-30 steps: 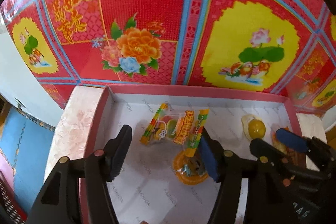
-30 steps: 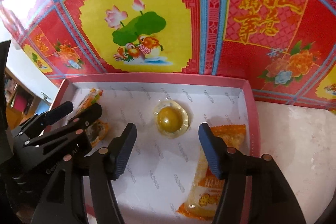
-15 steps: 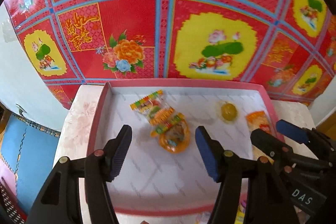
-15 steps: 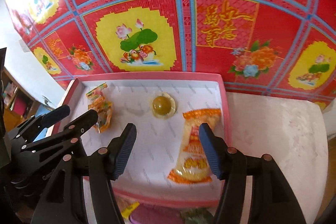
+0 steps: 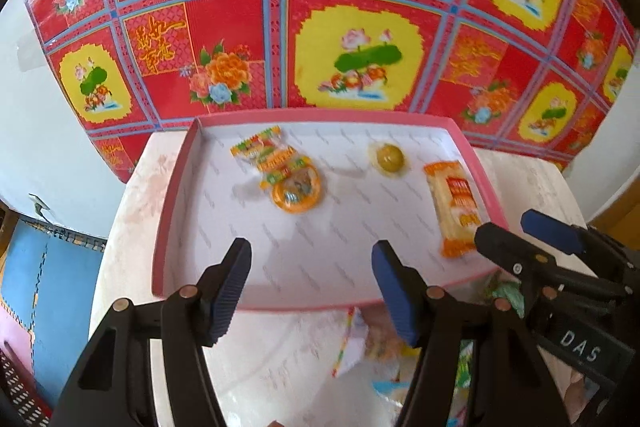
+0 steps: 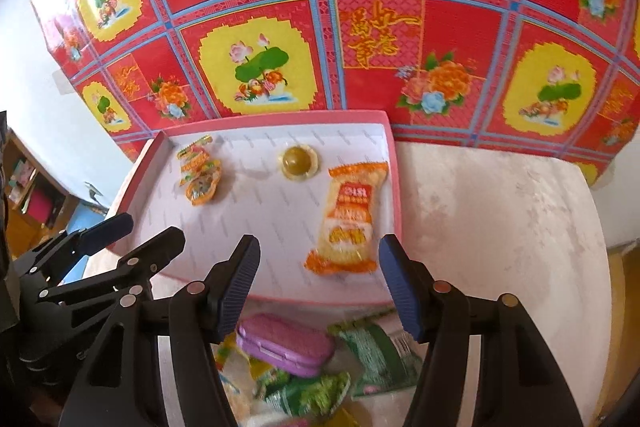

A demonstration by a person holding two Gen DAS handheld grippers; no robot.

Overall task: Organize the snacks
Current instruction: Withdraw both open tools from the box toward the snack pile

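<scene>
A pink-rimmed white tray (image 5: 173, 195) (image 6: 399, 195) holds a colourful candy packet with a round orange snack (image 5: 295, 189) (image 6: 200, 175), a yellow jelly cup (image 5: 389, 157) (image 6: 298, 159) and an orange wrapped cake (image 5: 456, 205) (image 6: 349, 217). My left gripper (image 5: 311, 287) is open and empty above the tray's near edge. My right gripper (image 6: 318, 283) is open and empty over the near edge too. Loose snacks lie in front of the tray: a purple packet (image 6: 286, 345), green packets (image 6: 372, 351), a white wrapper (image 5: 354, 341).
The tray sits on a pale marbled tabletop (image 6: 500, 219) against a red floral wall cloth (image 5: 240, 27). The right gripper shows at the right of the left wrist view (image 5: 528, 239). The left gripper shows at the left of the right wrist view (image 6: 132, 235). Blue floor mat (image 5: 52, 267) lies at left.
Both grippers have pulled back and up from inside the tray to its near edge. The loose snack pile in front of the tray has come into view. Both stay open.
</scene>
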